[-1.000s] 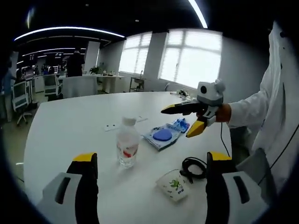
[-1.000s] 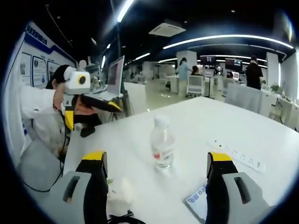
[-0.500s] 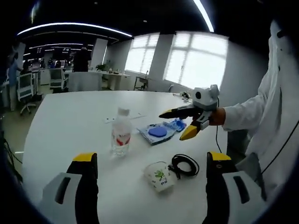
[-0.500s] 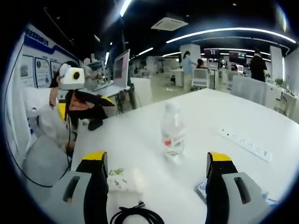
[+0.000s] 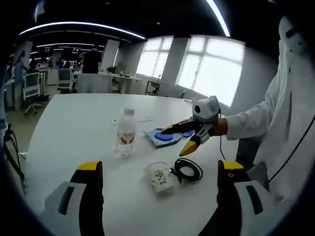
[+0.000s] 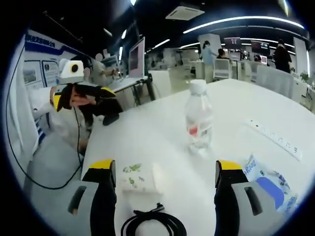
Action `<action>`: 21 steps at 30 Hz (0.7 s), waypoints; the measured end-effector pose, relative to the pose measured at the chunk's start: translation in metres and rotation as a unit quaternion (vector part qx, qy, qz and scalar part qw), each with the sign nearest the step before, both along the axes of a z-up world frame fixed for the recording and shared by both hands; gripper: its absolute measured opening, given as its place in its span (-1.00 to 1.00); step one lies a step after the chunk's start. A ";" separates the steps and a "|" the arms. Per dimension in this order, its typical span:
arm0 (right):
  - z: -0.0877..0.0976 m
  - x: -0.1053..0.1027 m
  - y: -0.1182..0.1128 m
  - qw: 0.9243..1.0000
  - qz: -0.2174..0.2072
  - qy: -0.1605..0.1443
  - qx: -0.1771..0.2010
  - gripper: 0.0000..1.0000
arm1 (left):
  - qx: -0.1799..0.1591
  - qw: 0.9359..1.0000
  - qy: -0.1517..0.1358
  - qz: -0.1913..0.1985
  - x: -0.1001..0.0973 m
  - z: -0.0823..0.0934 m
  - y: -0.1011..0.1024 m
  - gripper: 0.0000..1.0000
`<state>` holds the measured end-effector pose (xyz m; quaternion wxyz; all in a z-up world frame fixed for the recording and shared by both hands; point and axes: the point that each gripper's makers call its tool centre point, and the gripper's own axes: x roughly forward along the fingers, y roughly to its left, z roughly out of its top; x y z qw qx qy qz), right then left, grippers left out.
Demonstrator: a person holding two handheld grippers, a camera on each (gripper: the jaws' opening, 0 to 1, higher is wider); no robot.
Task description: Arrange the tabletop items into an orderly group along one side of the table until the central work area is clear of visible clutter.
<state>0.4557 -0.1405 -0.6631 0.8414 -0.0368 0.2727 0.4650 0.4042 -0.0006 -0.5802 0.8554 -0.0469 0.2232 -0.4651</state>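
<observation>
Since a second ago, the right gripper [image 5: 189, 138] has come down and leftward in the left gripper view, from above the blue packet to just over the table [image 5: 74, 128], near the coiled black cable [image 5: 187, 169]. Its yellow-tipped jaws stand spread, holding nothing; one tip hangs just above the cable, and whether it touches cannot be told. The left gripper [image 5: 160, 169] rises from the bottom of this view, jaws wide apart and empty. Between them lies a white paper cup [image 5: 160, 176] on its side with a green printed mark too small to read, touching or just beside the cable. Farther off stands an upright clear water bottle [image 5: 126, 132] with a white cap and a red-and-white label whose writing is illegible. The blue packet [image 5: 160, 137] lies beside it, partly hidden behind the right gripper. A white-sleeved arm [image 5: 251, 125] holds that gripper.

From the right gripper view, the jaws again stand wide and empty. The cup [image 6: 140, 178] lies between them, green print blurred, the cable [image 6: 152, 225] just below it and cut off by the view's edge. The bottle [image 6: 199, 118] stands beyond; the packet [image 6: 270, 186] is partly covered by a jaw. A white power strip [image 6: 275, 138] lies farther out. The left gripper [image 6: 81, 96] is held well apart, off the table's edge, jaws spread.
</observation>
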 end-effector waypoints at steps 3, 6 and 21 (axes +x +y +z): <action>-0.006 -0.005 0.006 1.000 0.014 0.019 0.008 0.60 | -0.001 1.000 0.003 0.004 -0.003 -0.002 0.001 1.00; -0.014 -0.013 0.013 0.998 0.039 0.047 0.019 0.44 | -0.002 1.000 0.007 0.005 -0.007 -0.004 0.001 1.00; -0.041 -0.026 0.035 0.981 0.145 0.131 0.009 -0.17 | 0.003 1.000 0.017 0.021 -0.014 -0.015 0.008 0.95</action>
